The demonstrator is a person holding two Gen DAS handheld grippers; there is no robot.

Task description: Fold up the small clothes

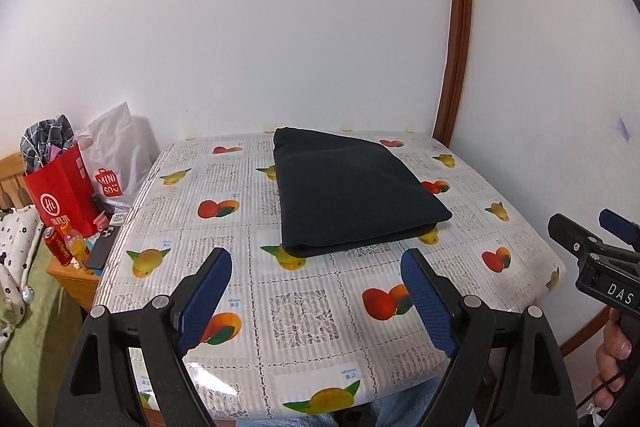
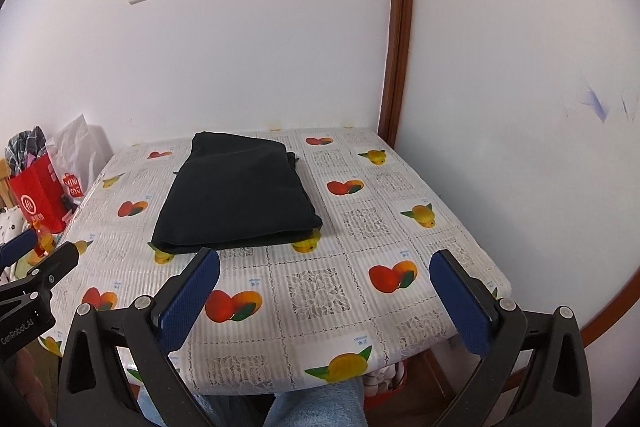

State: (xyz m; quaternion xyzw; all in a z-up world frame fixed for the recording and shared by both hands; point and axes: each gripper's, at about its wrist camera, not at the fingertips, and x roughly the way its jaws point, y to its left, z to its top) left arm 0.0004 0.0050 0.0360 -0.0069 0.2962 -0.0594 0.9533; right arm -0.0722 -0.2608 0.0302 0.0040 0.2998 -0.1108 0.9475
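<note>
A dark folded garment (image 1: 352, 191) lies flat on the table with the fruit-print cloth (image 1: 304, 307), toward its far side; it also shows in the right wrist view (image 2: 236, 195). My left gripper (image 1: 316, 267) is open and empty, held above the table's near part, short of the garment's near edge. My right gripper (image 2: 324, 267) is open and empty too, above the near right part of the table (image 2: 360, 311). The right gripper also shows at the right edge of the left wrist view (image 1: 588, 239), the left gripper at the left edge of the right wrist view (image 2: 36, 255).
A red paper bag (image 1: 60, 191) and a white Miniso bag (image 1: 116, 155) stand on a low wooden stand left of the table, with cans and bottles (image 1: 64, 243). White walls close the back and right. A brown wooden frame (image 1: 456, 39) runs up the corner.
</note>
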